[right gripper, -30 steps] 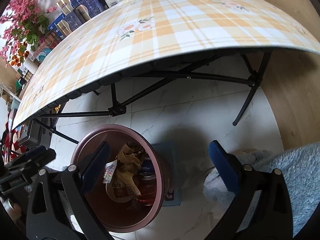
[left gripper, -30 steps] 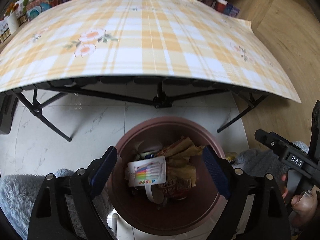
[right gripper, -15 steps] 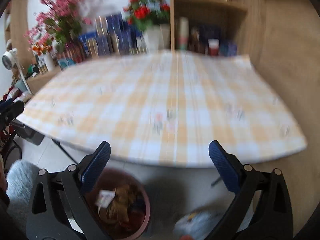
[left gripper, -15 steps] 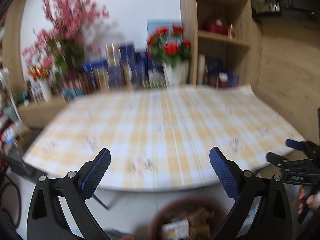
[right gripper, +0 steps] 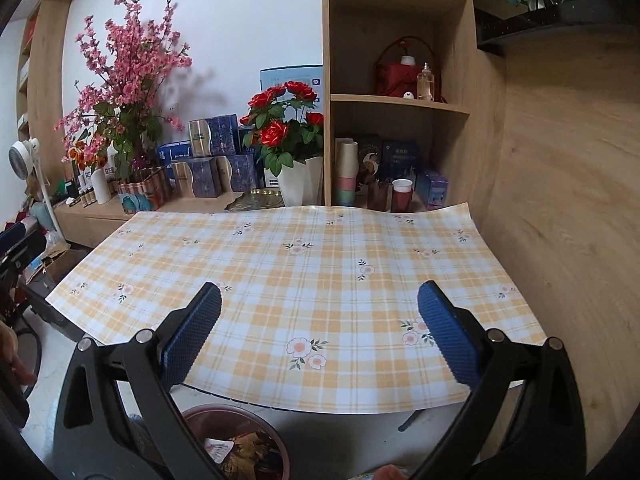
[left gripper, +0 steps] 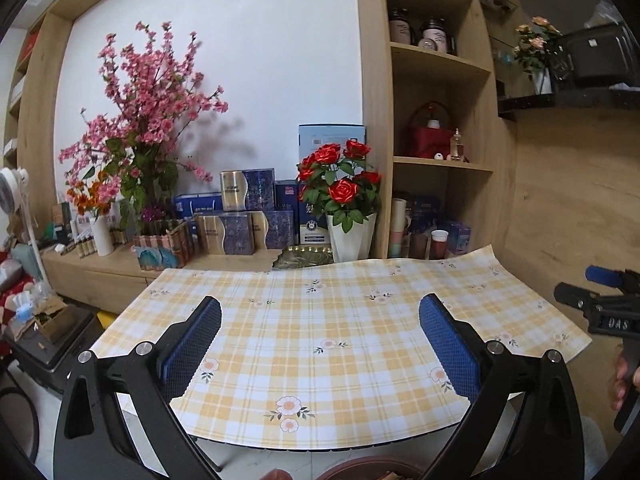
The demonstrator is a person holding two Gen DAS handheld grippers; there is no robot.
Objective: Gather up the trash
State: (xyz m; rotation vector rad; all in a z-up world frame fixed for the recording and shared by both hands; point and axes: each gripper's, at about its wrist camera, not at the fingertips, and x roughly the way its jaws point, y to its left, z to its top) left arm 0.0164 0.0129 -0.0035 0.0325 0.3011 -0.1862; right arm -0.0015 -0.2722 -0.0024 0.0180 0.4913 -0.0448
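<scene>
Looking out the left wrist view first: my left gripper (left gripper: 320, 346) has its jaws wide apart with nothing between them, held level above the near edge of the table (left gripper: 340, 312). The yellow plaid cloth shows no litter that I can pick out. The bin (left gripper: 372, 469) is only a sliver of dark red rim at the bottom edge, on the floor below the table's near edge. My right gripper (left gripper: 600, 300) shows at the far right, held off the table's right corner; from this view I can't tell its jaw state. Behind the table: a low wooden counter with pink blossom branches (left gripper: 148, 120), a white pot of red roses (left gripper: 340, 188), stacked blue boxes (left gripper: 248, 216), and a shelf unit (left gripper: 436, 120) with jars and cups.

Right wrist view: right gripper (right gripper: 320, 340) jaws are also spread wide and empty, over the near part of the table. The bin sits bottom left, under the table edge, with crumpled brown paper and a small printed card (right gripper: 218, 450) inside. So the trash I can see is in the bin.

My read: nothing in hand, we're at the scan-for-more step, possibly close to done. Next move calls for checking the tabletop and the floor around the bin for leftovers, then approaching with jaws apart. Wood wall panel on the right.
</scene>
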